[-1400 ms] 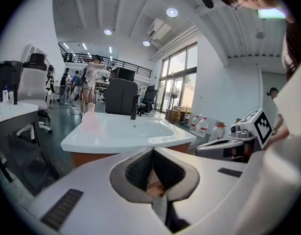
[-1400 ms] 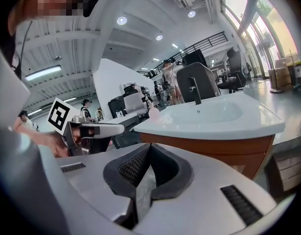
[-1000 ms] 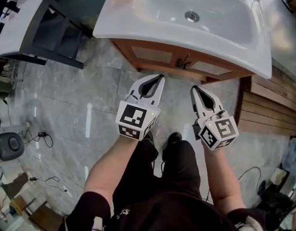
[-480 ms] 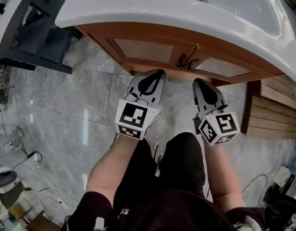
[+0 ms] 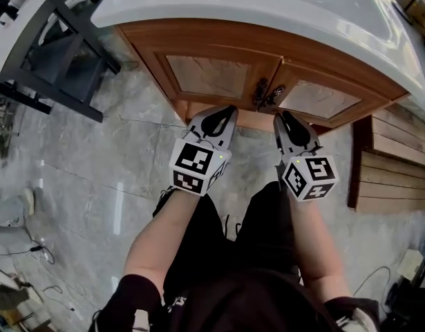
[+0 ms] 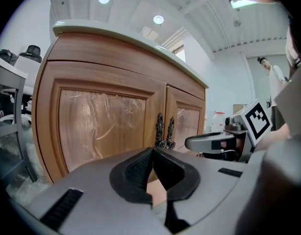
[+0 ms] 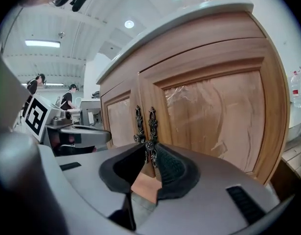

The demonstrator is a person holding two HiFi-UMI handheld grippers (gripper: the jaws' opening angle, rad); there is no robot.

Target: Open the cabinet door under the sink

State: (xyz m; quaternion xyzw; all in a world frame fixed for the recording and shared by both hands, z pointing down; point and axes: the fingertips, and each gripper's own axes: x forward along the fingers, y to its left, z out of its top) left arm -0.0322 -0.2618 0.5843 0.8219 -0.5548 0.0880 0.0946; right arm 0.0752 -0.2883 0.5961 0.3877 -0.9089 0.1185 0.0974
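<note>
Right gripper view: my right gripper jaws have just parted, empty, facing the dark ornate metal handle, ready to grasp; left gripper jaws together.

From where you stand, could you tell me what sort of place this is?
Probably a workshop or lab hall, not a home bathroom: the sink on its wooden cabinet stands under a high panelled ceiling, with people beyond.
</note>
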